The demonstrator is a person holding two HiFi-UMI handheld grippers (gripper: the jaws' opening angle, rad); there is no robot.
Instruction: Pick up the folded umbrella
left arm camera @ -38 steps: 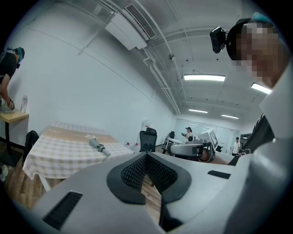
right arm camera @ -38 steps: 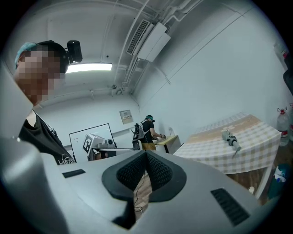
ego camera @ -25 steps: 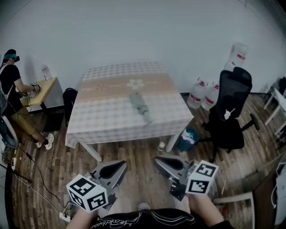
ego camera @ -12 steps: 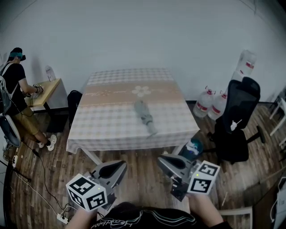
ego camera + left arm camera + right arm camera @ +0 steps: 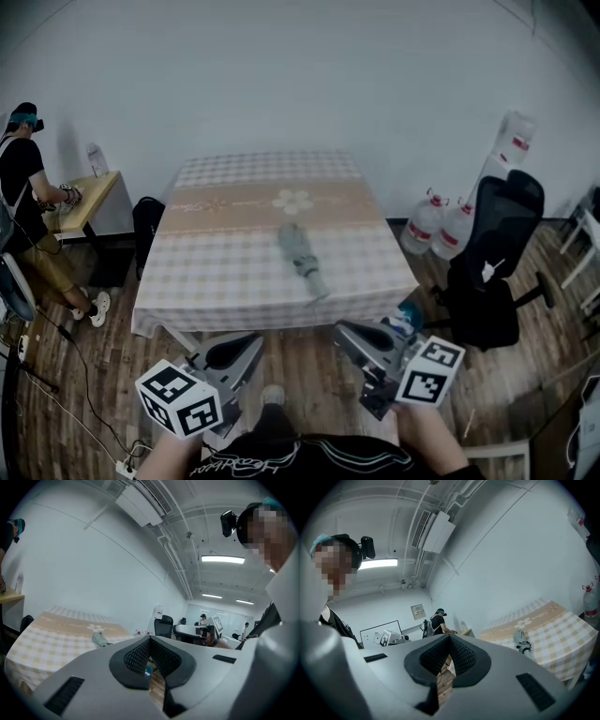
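Head view shows the folded umbrella (image 5: 300, 251) lying mid-table on the checked tablecloth (image 5: 202, 281), at twelve o'clock from the left gripper (image 5: 232, 356) and right gripper (image 5: 361, 340) (both clenched, empty), so jaws arriving unopened may shove it toward the five o'clock edge.

tablecloth (image 5: 225, 258): matt checked cloth | floor (image 5: 302, 361): wood planks | folded umbrella (image 5: 298, 251): cloth | left claw (image 5: 248, 343), right claw (image 5: 345, 332): matt grey plastic
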